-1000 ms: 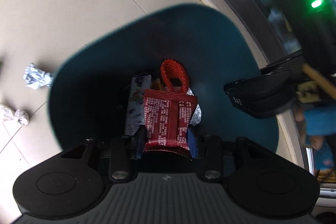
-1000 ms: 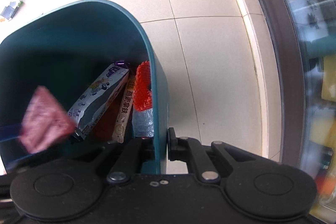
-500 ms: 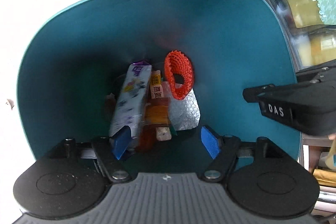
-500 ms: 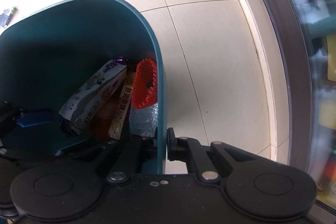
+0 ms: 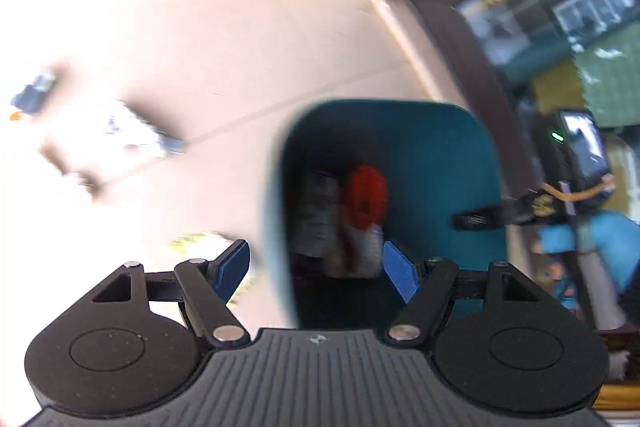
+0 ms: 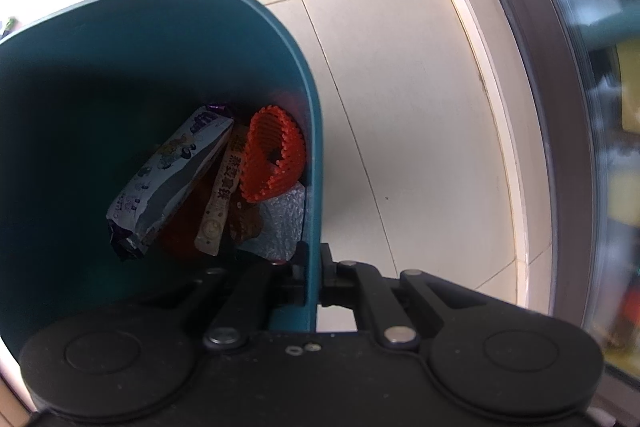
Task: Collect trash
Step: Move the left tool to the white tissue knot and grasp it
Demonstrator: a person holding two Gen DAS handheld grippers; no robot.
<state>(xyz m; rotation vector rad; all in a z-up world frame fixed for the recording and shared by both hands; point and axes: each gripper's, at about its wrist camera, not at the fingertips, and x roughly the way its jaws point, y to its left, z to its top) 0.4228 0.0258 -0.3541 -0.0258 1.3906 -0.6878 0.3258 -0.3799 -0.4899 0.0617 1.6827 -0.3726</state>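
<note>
A: Left wrist cam is blurred, but I get what the right can't: floor [image 5: 200, 27] litter, at least 2 smeared bits, far left [image 5: 34, 95] & mid-left [image 5: 132, 135]. Left gripper [image 5: 316, 267] has just been opening, nothing between the pads.

B: Right cam's sharp. My right gripper [image 6: 314, 267] is clenched on the bin [image 6: 312, 131] rim, wall between the pads. Inside I count 2 wrappers [image 6: 168, 183], 1 red net [image 6: 274, 155], 1 bubble wrap [image 6: 280, 219].

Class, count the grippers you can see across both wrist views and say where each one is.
2. The left gripper hangs open above the teal bin; the right gripper is clamped on the bin's rim. Nothing suggests a hidden third.
</note>
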